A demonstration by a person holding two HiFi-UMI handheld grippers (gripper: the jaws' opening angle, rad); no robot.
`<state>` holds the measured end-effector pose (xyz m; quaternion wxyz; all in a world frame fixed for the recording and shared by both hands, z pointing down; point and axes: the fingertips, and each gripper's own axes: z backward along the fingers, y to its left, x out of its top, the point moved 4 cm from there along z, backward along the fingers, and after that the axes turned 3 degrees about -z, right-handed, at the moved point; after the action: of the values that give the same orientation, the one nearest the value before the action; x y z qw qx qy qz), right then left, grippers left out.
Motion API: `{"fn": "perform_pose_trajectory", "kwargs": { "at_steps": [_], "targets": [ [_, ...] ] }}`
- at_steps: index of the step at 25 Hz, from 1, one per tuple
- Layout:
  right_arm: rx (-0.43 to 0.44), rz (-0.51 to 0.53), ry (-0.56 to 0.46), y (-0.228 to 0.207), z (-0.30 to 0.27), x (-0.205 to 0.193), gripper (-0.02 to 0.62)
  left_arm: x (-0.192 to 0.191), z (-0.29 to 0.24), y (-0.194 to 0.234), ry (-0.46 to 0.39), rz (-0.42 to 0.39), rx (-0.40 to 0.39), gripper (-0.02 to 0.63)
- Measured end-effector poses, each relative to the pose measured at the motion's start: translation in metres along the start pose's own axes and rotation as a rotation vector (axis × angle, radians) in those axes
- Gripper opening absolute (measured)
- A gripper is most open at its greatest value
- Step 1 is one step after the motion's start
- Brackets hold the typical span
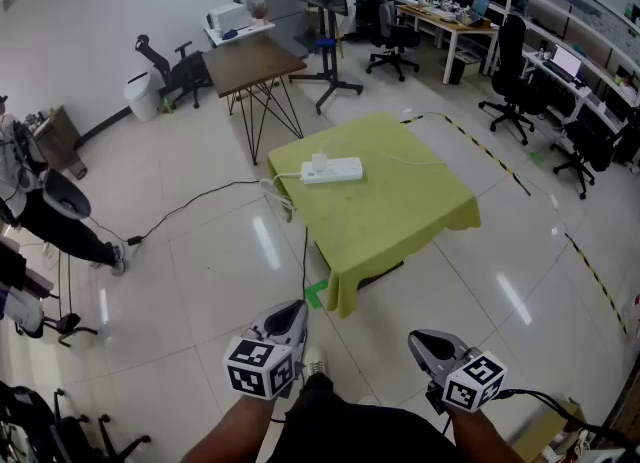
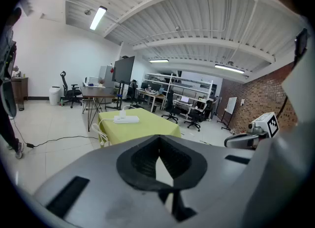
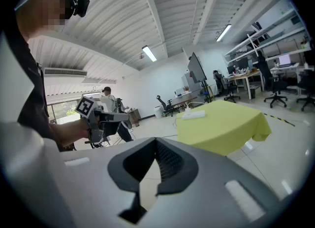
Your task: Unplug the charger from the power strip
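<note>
A white power strip (image 1: 332,170) lies near the far left corner of a table draped in a yellow-green cloth (image 1: 400,211). A white charger (image 1: 319,161) stands plugged into its left part. The strip also shows small in the left gripper view (image 2: 126,119) and the right gripper view (image 3: 193,115). Both grippers hang close to my body, well short of the table. My left gripper (image 1: 285,323) is shut with nothing in it, and my right gripper (image 1: 428,344) is shut and empty too. In the gripper views the jaw tips meet (image 2: 158,157) (image 3: 156,164).
A white cable (image 1: 280,191) hangs off the table's left edge and a black cord (image 1: 190,203) runs across the tiled floor. A person (image 1: 40,206) stands at the left. A dark table (image 1: 252,63), office chairs (image 1: 515,76) and desks fill the back and right.
</note>
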<state>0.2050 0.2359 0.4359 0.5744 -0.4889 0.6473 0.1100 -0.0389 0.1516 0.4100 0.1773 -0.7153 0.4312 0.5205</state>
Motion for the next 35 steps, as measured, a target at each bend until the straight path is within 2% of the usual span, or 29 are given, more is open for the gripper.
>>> {"fn": "perform_pose_trajectory", "kwargs": {
  "at_steps": [12, 19, 29, 35],
  "targets": [
    [0.004, -0.007, 0.023, -0.018, -0.051, 0.014, 0.003, 0.005, -0.035, 0.037, 0.017, 0.014, 0.0, 0.006],
    [-0.027, 0.02, 0.036, -0.026, -0.115, 0.051, 0.003, 0.035, -0.066, 0.099, 0.002, 0.018, -0.03, 0.006],
    [-0.062, 0.061, 0.011, -0.026, -0.214, 0.095, 0.003, 0.056, -0.094, 0.19, 0.021, -0.008, -0.091, 0.006],
    [-0.057, 0.09, 0.036, -0.034, -0.249, 0.112, 0.005, 0.057, -0.101, 0.208, 0.032, -0.016, -0.111, 0.006]
  ]
}}
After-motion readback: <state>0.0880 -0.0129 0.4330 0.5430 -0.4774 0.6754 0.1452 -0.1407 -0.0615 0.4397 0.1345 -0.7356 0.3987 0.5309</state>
